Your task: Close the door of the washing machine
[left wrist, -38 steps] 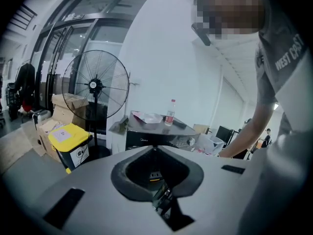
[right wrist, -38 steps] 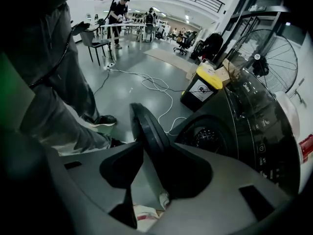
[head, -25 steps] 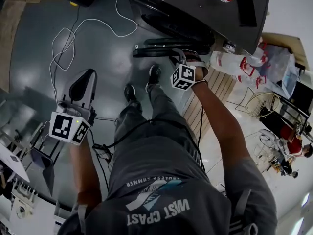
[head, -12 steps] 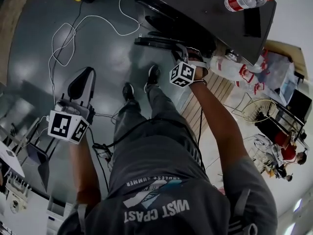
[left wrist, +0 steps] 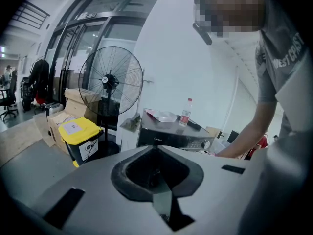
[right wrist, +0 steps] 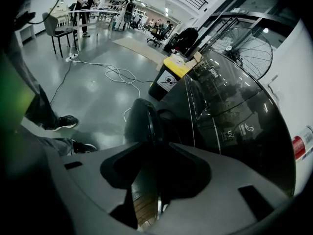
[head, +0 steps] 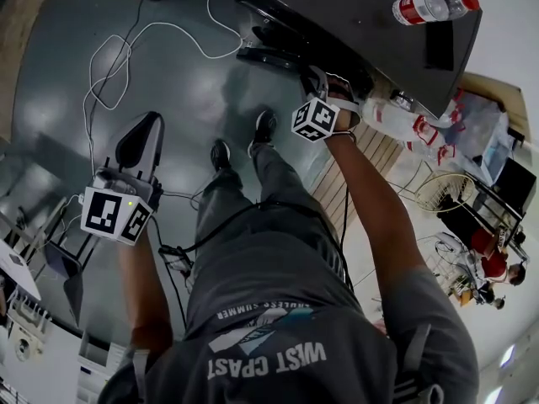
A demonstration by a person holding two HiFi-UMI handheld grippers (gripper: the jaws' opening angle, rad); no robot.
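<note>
The dark washing machine (head: 362, 23) stands at the top right of the head view, and its front (right wrist: 220, 111) fills the right of the right gripper view. Its round door (head: 269, 57) hangs open, edge-on (right wrist: 141, 119). My right gripper (head: 318, 81) is at the door's near rim. That rim runs into the gap between the jaws (right wrist: 154, 155), which stand wide, and I see no pad pressing on it. My left gripper (head: 141, 141) hangs far to the left over the floor with nothing in it. Its dark jaw recess (left wrist: 156, 173) does not show how the jaws stand.
A water bottle (head: 434, 5) lies on the machine's top. A white cable (head: 126, 57) loops over the grey floor. My shoes (head: 265, 129) stand before the door. Wooden slats (head: 366, 154) and white bags (head: 413, 116) lie to the right. A fan (left wrist: 110, 80) and a yellow bin (left wrist: 80, 131) stand beyond.
My right gripper and the door have moved up the head view, toward the machine's front. The left gripper has stayed where it was.
</note>
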